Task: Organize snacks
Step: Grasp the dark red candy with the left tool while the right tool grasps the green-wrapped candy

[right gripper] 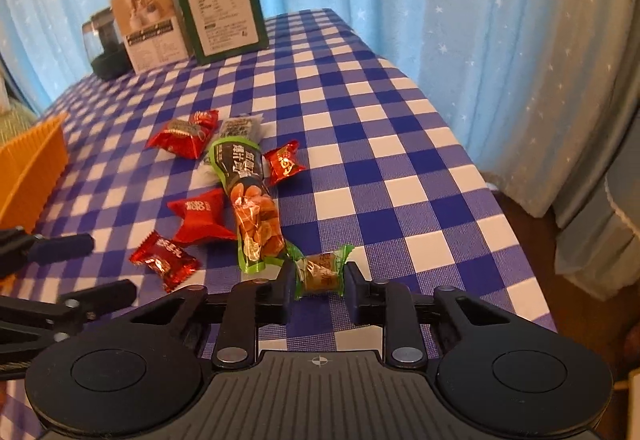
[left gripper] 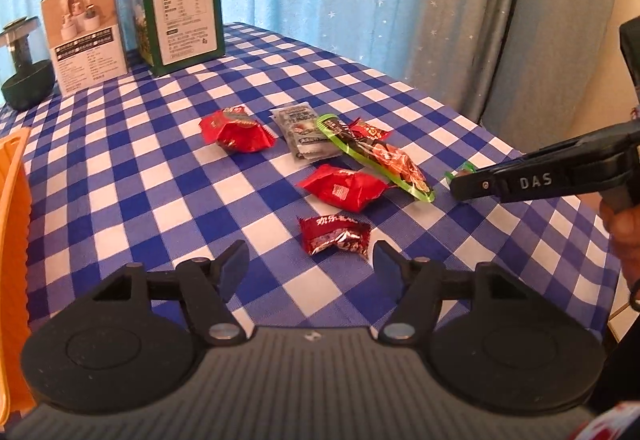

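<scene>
The right claw [right gripper: 316, 278] pinches the small green-wrapped brown candy [right gripper: 320, 272] crosswise; the left claw [left gripper: 310, 260] gapes over the crinkly red foil candy [left gripper: 335, 236].

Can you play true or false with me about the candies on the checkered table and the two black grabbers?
1. The right gripper is closed on a small green-wrapped candy. True.
2. The left gripper is squeezing a red candy. False: its jaws stand open, and the nearest red candy lies on the cloth just ahead of them, untouched.
3. The long green snack packet is inside the orange basket. False: it lies on the checkered tablecloth among the red candies; the orange basket stands off to the side.
4. A green box stands upright at the far end of the table. True.
</scene>
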A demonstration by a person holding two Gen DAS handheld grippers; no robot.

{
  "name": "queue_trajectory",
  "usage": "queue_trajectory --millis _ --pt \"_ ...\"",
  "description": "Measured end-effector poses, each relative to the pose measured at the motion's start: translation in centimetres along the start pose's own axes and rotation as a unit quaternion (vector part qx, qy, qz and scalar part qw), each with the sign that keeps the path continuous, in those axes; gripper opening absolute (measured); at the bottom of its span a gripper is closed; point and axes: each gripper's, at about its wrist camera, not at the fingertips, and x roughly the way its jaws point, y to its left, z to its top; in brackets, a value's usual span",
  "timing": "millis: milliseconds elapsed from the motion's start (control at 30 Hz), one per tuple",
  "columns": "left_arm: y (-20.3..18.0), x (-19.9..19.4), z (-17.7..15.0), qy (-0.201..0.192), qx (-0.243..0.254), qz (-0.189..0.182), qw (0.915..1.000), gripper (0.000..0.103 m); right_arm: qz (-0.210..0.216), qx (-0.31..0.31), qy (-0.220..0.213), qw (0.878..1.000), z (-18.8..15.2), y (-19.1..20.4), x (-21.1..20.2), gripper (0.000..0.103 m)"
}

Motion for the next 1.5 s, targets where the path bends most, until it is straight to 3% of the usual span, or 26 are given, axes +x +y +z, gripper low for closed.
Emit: queue_trajectory --millis 200,433,600,833,1000,1067,1200,1400,1500 --pt "-1.1 2.0 0.5 -0.005 0.06 0.016 0.9981 0.065 0.002 0.013 0.0 1.0 0.4 0.0 0.1 0.026" --pt "-2.0 3.7 0.8 -0.002 0.124 -0.001 0.9923 0.065 0.016 0.028 -0.008 0.999 0.6 0.4 0.2 0.026" --pt "-1.9 4.2 1.0 0.001 0.143 -0.046 0.9887 0.064 0.027 0.034 -0.012 0.999 0.9 0.6 0.0 0.026" --pt "-1.7 3.5 1.3 0.051 0.116 -0.058 0.9902 0.049 0.031 0.04 -0.015 0.999 1.1 0.5 0.0 0.026" --pt "-0.8 2.1 0.7 0.072 0.105 -0.063 0.9898 0.049 0.029 0.045 -0.015 0.998 1.1 0.4 -0.1 0.026" --pt "-0.7 1.8 0.5 0.076 0.125 -0.064 0.9871 0.055 0.028 0.046 -0.016 0.998 1.1 0.4 0.0 0.026" --pt "-0.3 1.3 0.6 0.068 0.145 -0.069 0.9847 0.058 0.028 0.049 -0.017 0.998 1.1 0.4 -0.1 0.026" --pt "-0.5 1.9 0.3 0.067 0.204 -0.038 0.976 0.059 0.033 0.053 -0.021 0.998 1.3 0.4 -0.4 0.026" --pt "-0.8 1.9 0.4 0.066 0.205 -0.053 0.9751 0.059 0.037 0.054 -0.025 0.998 1.5 0.6 -0.6 0.026"
